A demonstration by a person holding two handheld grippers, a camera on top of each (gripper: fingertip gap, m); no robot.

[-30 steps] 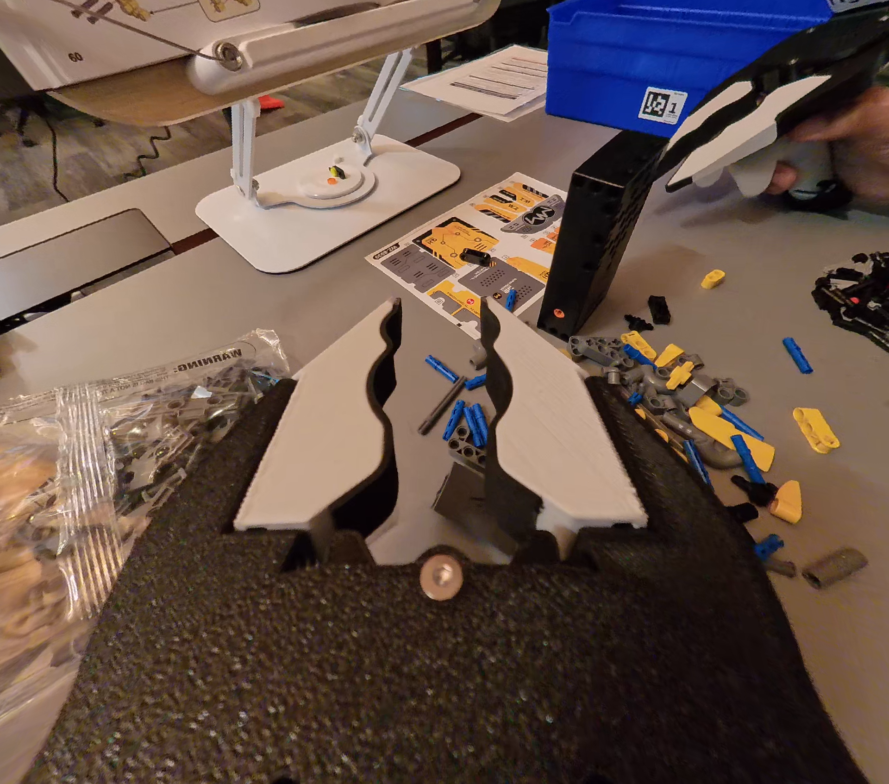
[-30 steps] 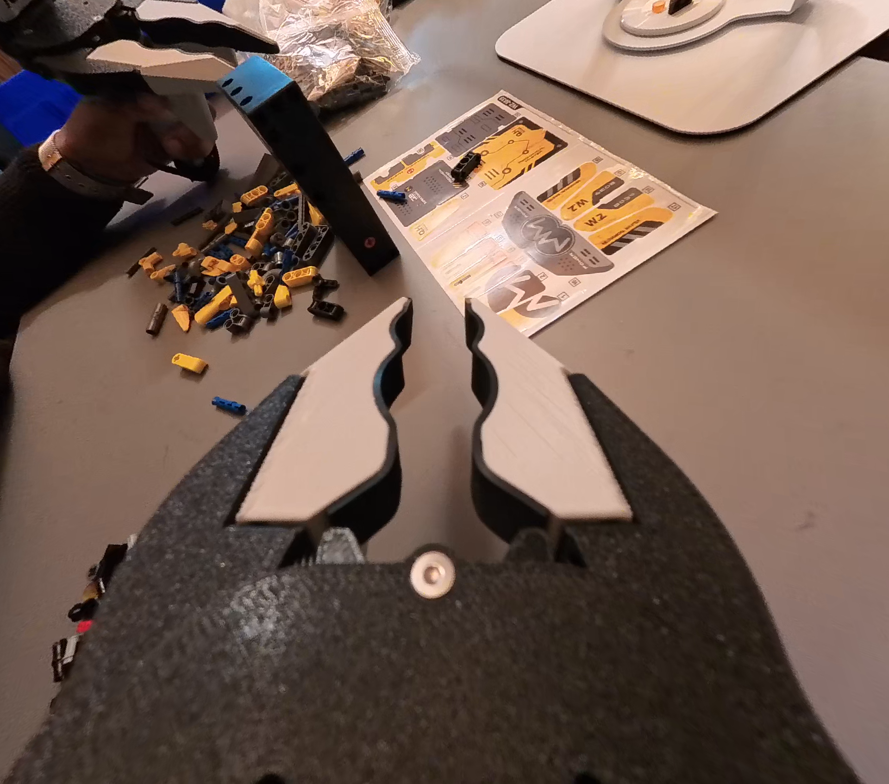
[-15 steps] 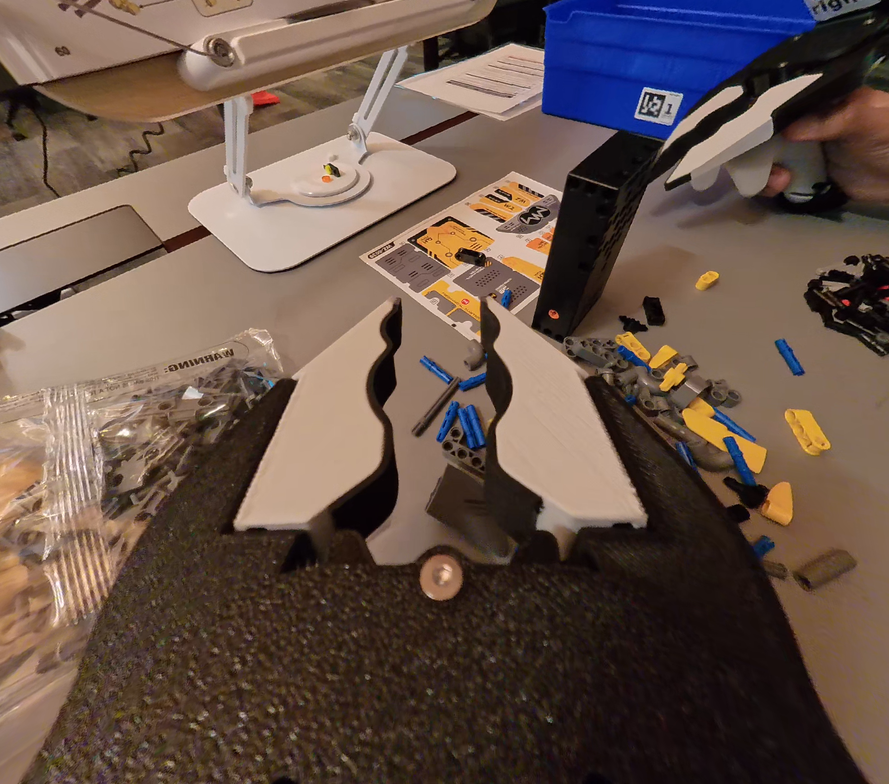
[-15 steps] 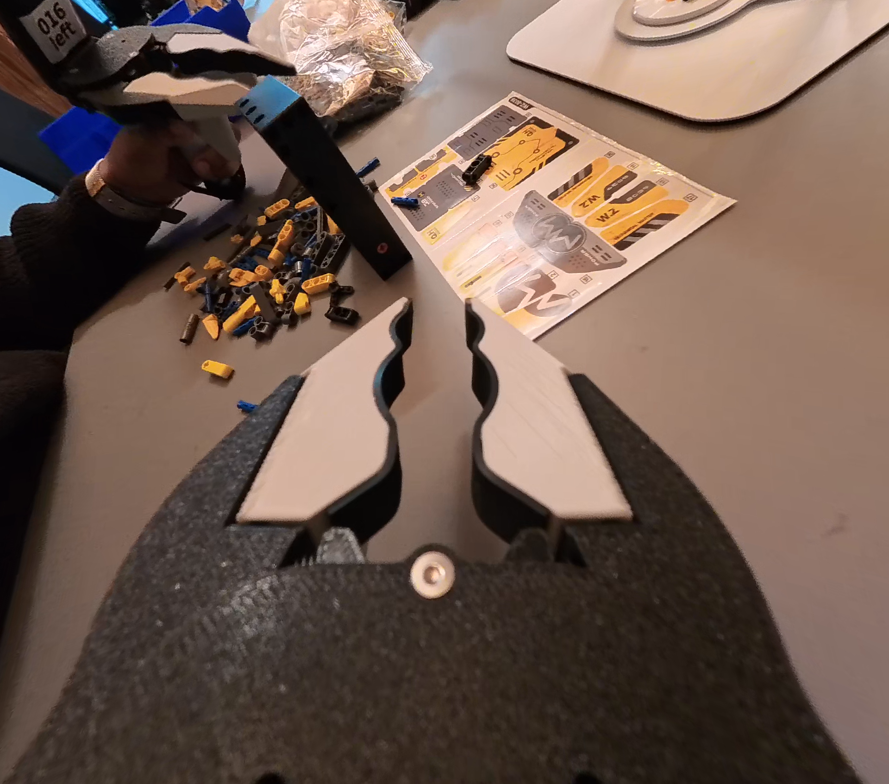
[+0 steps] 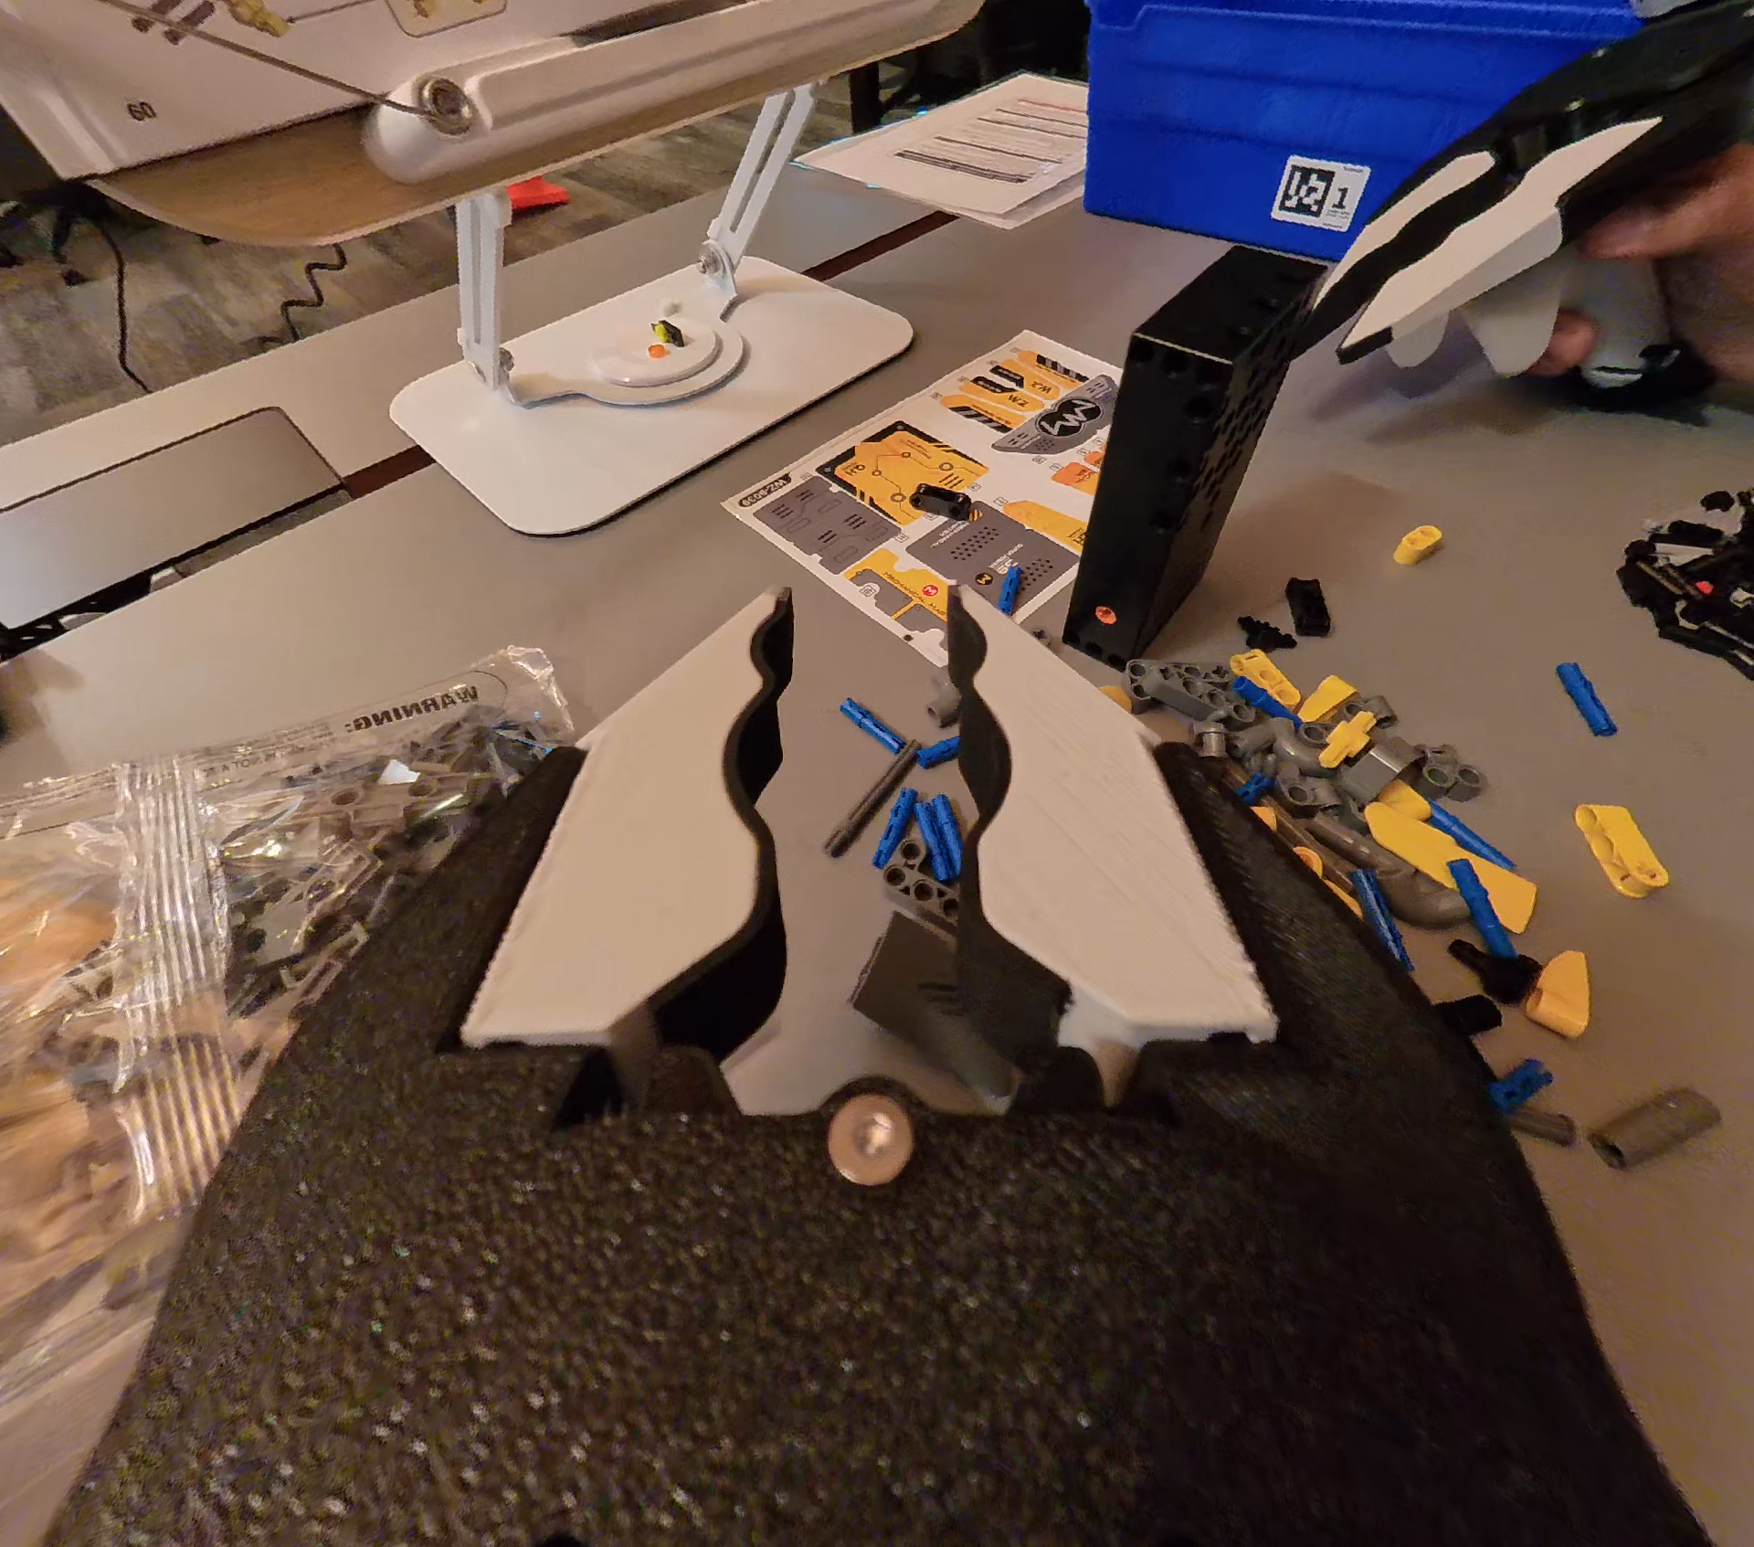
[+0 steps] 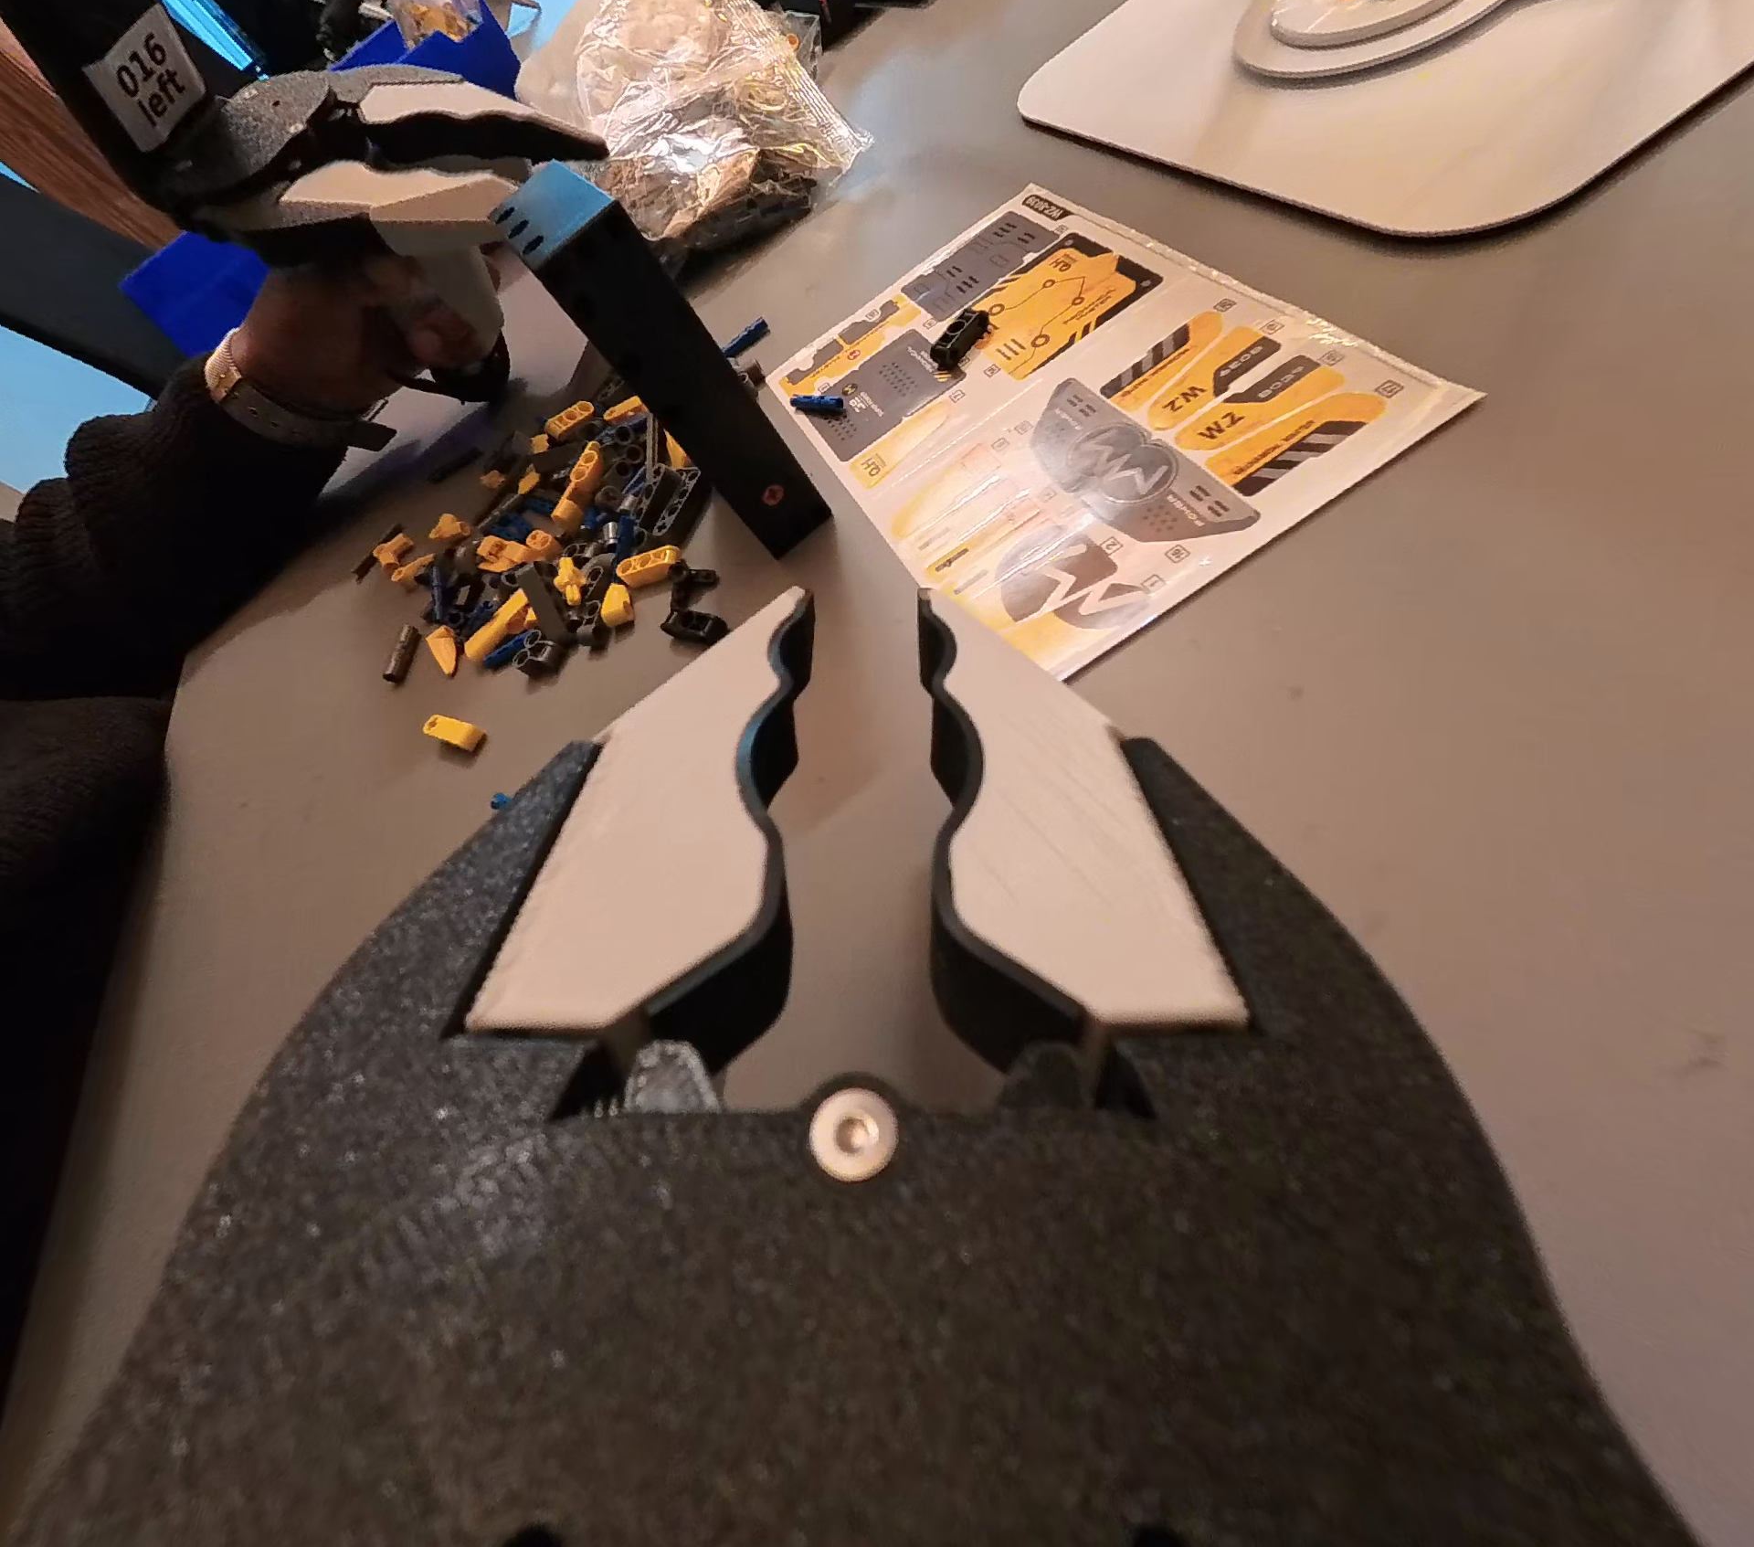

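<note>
Left gripper (image 5: 868,628): jaws apart, empty; small yellow, blue and grey plastic building pieces (image 5: 1329,780) at 2 o'clock
Right gripper (image 6: 864,614): jaws apart, empty; tall black perforated plastic block (image 6: 664,362) at 11 o'clock

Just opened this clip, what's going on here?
A person holds a claw in each hand above a grey table. The left claw is open over loose blue, yellow and grey building pieces; the right claw is open over bare table near a sticker sheet. A tall black block stands between them, gripped by neither.
</note>
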